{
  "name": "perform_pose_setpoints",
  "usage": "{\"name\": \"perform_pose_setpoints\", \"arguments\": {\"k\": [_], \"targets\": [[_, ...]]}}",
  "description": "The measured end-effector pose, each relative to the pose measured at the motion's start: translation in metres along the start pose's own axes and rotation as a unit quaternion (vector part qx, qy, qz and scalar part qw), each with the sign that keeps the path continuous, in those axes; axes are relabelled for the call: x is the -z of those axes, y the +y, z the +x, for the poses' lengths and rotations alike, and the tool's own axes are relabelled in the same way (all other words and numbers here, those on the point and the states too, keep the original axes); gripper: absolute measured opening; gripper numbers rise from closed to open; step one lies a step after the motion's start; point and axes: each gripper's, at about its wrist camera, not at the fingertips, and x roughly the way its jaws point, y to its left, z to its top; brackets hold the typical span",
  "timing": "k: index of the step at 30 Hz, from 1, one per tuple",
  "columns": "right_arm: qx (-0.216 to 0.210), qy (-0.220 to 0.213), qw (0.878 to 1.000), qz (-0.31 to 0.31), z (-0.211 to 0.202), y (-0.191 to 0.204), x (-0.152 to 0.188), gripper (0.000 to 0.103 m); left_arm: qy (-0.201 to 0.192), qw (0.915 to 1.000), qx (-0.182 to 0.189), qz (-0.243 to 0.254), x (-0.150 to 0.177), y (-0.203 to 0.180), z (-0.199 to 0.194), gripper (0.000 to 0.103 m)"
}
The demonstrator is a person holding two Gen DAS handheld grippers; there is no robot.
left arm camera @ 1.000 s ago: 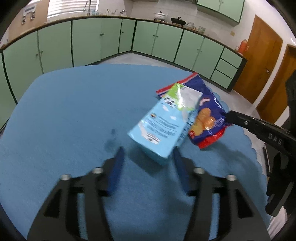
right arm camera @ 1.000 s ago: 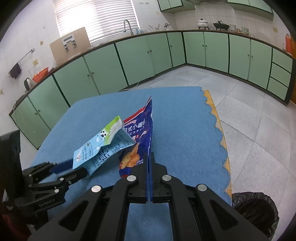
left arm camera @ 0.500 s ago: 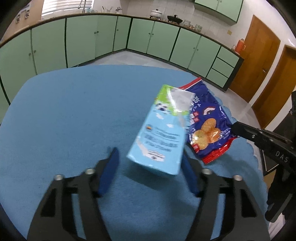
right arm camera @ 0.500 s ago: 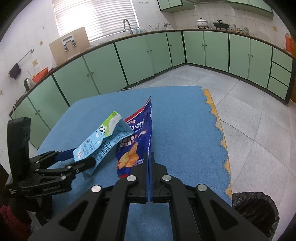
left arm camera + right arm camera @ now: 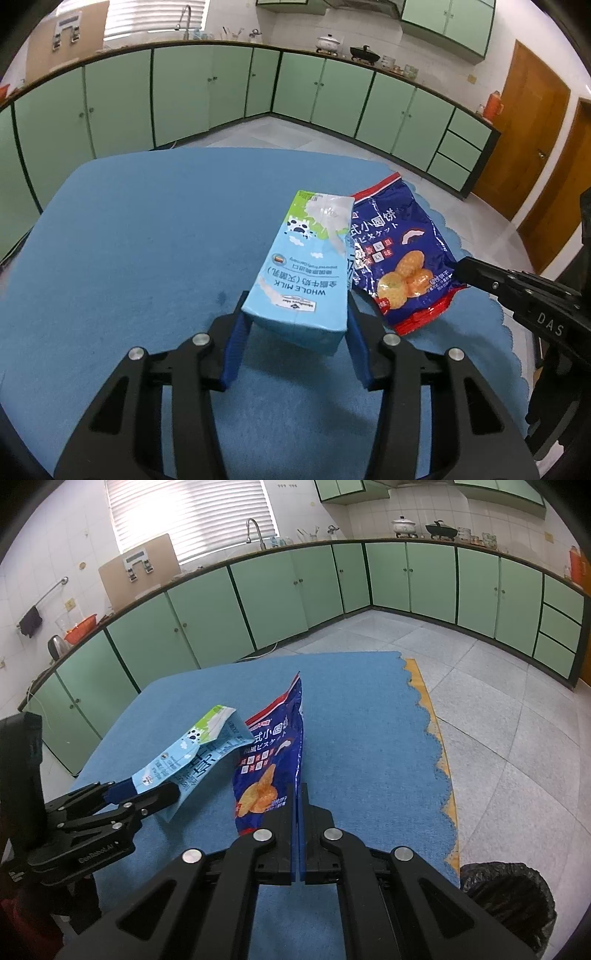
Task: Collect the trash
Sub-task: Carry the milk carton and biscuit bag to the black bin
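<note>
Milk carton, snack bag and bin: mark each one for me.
milk carton [image 5: 295, 280], left wrist view, on its light blue printed face.
snack bag [image 5: 271, 771], right wrist view, on its dark blue front.
black-lined bin [image 5: 513, 897], right wrist view, on the liner's rim.

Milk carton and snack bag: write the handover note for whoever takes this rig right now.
Left gripper: jaws closing around the base of the milk carton, which sits between them, tilted up off the blue tablecloth.
Right gripper: shut on the lower edge of the snack bag, held upright on edge.
Done: both items are in the jaws.
Left: finish the carton grip, then carry both to the black-lined bin on the floor beside the table. Nothing is binned yet.
</note>
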Motion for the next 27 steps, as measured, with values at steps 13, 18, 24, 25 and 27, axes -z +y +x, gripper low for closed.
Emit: {"name": "perform_pose_setpoints", "arguments": {"k": [13, 18, 24, 25, 27], "targets": [[-0.007, -0.016, 1.000, -0.006, -0.027, 0.003, 0.001, 0.001, -0.013, 0.9998, -0.016, -0.003, 0.006, -0.012, -0.035, 0.044], [-0.006, -0.027, 1.000, -0.014, -0.047, 0.005, -0.001, 0.001, -0.022, 0.9997, -0.012, 0.001, 0.006, -0.021, -0.051, 0.044], [0.001, -0.047, 0.999, -0.018, -0.076, -0.001, -0.003, 0.001, -0.032, 0.9994, -0.007, 0.008, 0.004, -0.033, -0.063, 0.044], [0.002, -0.050, 0.999, -0.018, -0.081, -0.002, -0.003, 0.001, -0.033, 0.9994, -0.006, 0.009, 0.003, -0.036, -0.065, 0.044], [0.006, -0.056, 0.998, -0.018, -0.089, -0.004, -0.003, 0.001, -0.037, 0.9992, -0.004, 0.011, 0.002, -0.040, -0.068, 0.044]]}}
